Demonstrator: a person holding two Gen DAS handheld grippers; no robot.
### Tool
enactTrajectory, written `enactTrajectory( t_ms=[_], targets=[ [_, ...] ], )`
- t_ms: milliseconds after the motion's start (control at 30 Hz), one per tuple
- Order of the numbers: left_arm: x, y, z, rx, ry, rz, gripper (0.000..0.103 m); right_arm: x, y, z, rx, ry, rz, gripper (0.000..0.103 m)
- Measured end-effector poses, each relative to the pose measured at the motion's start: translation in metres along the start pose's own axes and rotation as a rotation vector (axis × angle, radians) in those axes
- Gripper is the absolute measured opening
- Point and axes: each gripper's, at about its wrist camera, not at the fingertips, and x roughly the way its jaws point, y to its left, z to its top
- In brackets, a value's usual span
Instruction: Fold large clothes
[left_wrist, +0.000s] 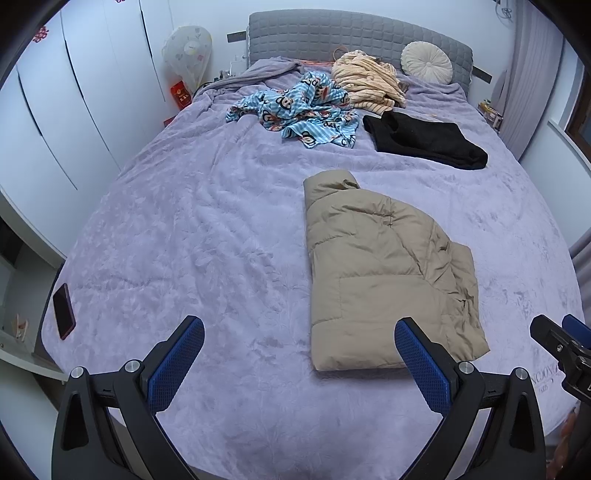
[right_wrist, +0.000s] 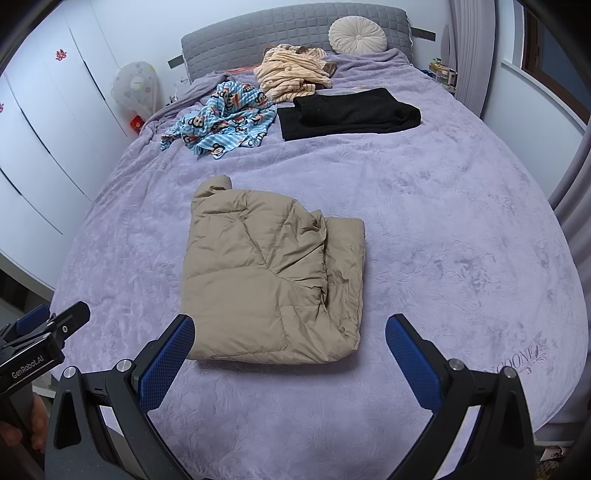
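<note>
A tan puffer jacket (left_wrist: 384, 273) lies folded into a rough rectangle on the purple bed cover (left_wrist: 207, 229); it also shows in the right wrist view (right_wrist: 269, 280). My left gripper (left_wrist: 299, 336) is open and empty, just short of the jacket's near left corner. My right gripper (right_wrist: 290, 332) is open and empty, just short of the jacket's near edge. The right gripper's body shows at the right edge of the left wrist view (left_wrist: 561, 343). The left gripper's body shows at the left edge of the right wrist view (right_wrist: 40, 336).
Farther back lie a folded black garment (right_wrist: 347, 112), a crumpled blue monkey-print garment (right_wrist: 225, 122) and a peach striped garment (right_wrist: 291, 74). A round cushion (right_wrist: 356, 35) leans on the grey headboard. A phone (left_wrist: 63, 311) lies near the bed's left edge. White wardrobes stand at left.
</note>
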Motion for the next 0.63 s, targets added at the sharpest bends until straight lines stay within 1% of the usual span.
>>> enactTrajectory(
  t_ms=[333, 633],
  targets=[
    [-0.0018, 0.0014, -0.0002, -0.012, 0.000, 0.002, 0.103, 0.0000, 0.0017, -0.0023, 0.000, 0.000, -0.002, 0.103],
    [-0.0047, -0.0003, -0.0027, -0.006, -0.014, -0.011, 0.103, 0.0003, 0.0030, -0.0028, 0.001, 0.000, -0.003, 0.103]
  ],
)
